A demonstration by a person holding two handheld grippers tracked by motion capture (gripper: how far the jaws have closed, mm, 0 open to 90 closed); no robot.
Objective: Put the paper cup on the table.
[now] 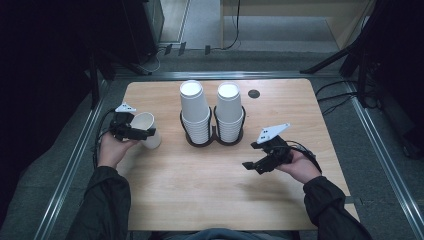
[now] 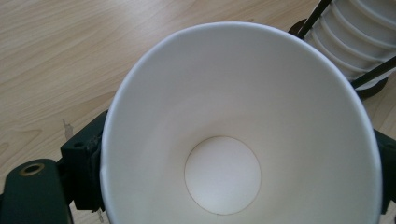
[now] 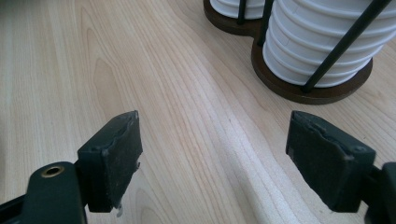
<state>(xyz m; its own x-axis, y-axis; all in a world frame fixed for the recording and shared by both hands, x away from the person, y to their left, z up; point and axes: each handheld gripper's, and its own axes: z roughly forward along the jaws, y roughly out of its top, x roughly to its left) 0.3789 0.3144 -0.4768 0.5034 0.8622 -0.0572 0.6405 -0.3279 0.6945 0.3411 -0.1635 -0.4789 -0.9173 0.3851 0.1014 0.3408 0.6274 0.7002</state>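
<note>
- A single white paper cup (image 1: pixel 146 129) sits at about nine o'clock on the tabletop (image 1: pixel 220 190), its mouth tipped toward the person; seen through the left gripper view, its inside is bare white down to the round base.
- The left hand-held gripper (image 1: pixel 131 131) has its jaws on either side of that cup, set wide around its wall; whether the pads press it I cannot tell.
- Near twelve o'clock a dark two-ring holder (image 1: pixel 214 137) carries two tall stacks of upturned white cups (image 1: pixel 195 112), side by side.
- The right hand-held gripper (image 1: pixel 256 165) hovers at four o'clock, jaws spread wide with nothing between them.
</note>
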